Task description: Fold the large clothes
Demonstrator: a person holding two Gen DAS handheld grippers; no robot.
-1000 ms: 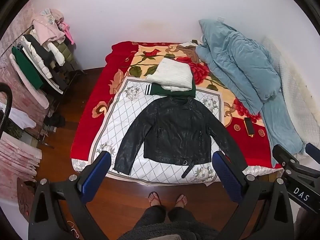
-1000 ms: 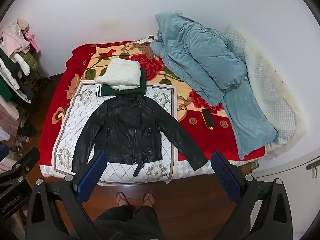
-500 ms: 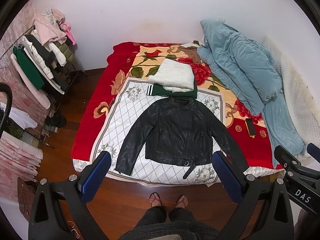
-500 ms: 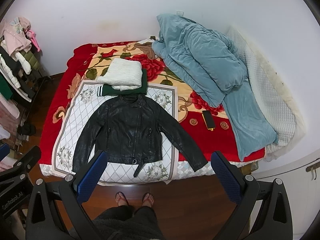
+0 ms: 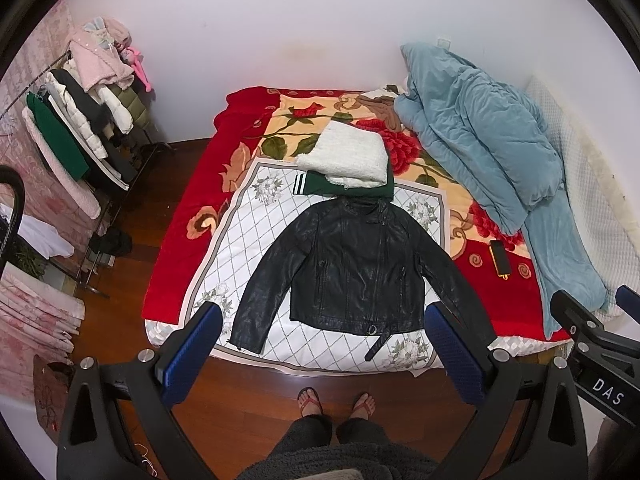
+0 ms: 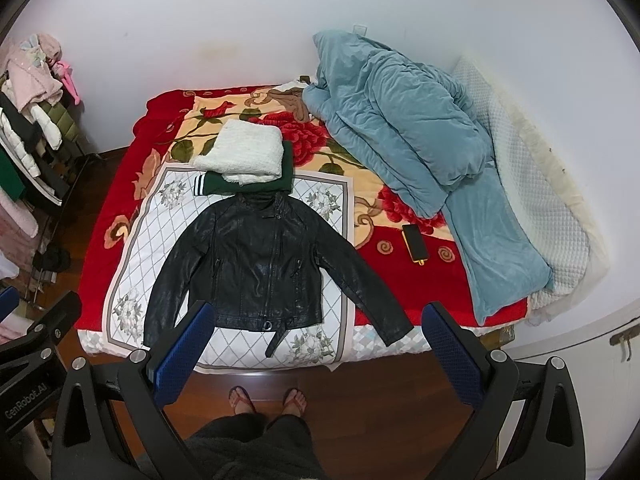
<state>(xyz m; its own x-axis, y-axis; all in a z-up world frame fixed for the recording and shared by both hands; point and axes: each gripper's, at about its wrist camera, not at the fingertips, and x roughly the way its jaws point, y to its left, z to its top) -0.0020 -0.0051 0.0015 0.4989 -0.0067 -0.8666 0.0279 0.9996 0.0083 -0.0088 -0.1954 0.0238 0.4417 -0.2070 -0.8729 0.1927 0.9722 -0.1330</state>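
Observation:
A black leather jacket (image 5: 356, 268) lies flat and face up on the bed, sleeves spread, its hem toward the near edge. It also shows in the right wrist view (image 6: 260, 264). My left gripper (image 5: 322, 316) is open and empty, held high above the bed's near edge. My right gripper (image 6: 316, 316) is open and empty at the same height. A folded white knit (image 5: 348, 158) sits on a folded green garment (image 5: 344, 188) just beyond the collar.
A blue duvet (image 5: 480, 136) is heaped on the bed's right side, with a phone (image 5: 500, 264) beside it. A clothes rack (image 5: 80, 128) stands at left. The person's feet (image 5: 336, 400) stand on the wooden floor before the bed.
Both grippers drifted slightly, so the bed and jacket sit a little lower in view. Nothing on the bed has moved.

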